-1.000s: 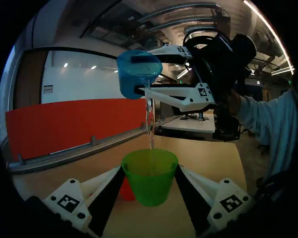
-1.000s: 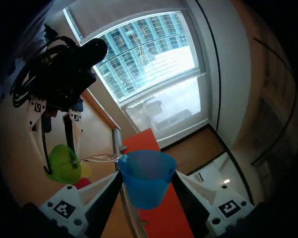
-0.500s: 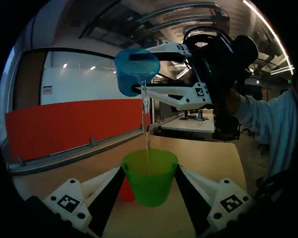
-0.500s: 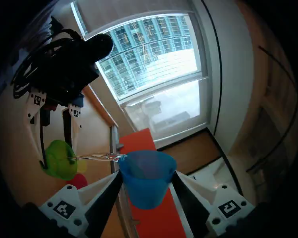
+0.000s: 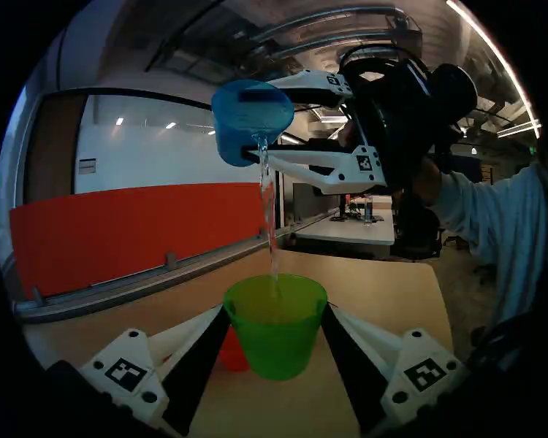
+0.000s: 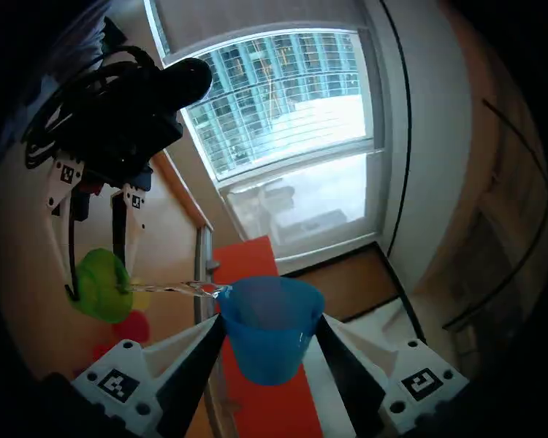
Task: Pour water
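Observation:
In the left gripper view my left gripper (image 5: 275, 337) is shut on an upright green cup (image 5: 275, 330) just above the wooden table (image 5: 376, 288). Above it, the right gripper (image 5: 263, 120) holds a blue cup (image 5: 246, 128) tipped on its side, and a thin stream of water (image 5: 268, 219) falls from its rim into the green cup. In the right gripper view my right gripper (image 6: 268, 337) is shut on the blue cup (image 6: 268, 332); the water (image 6: 173, 287) runs left toward the green cup (image 6: 99, 285), held by the left gripper (image 6: 99, 241).
A red cup (image 5: 232, 352) stands on the table behind the green cup, also seen as a red cup (image 6: 131, 326) in the right gripper view. An orange partition (image 5: 128, 226) with a rail runs along the table's far edge. A person's sleeve (image 5: 500, 226) is at the right.
The blue cup has risen a little and tipped further over. Water keeps running into the green cup, which has stayed where it was.

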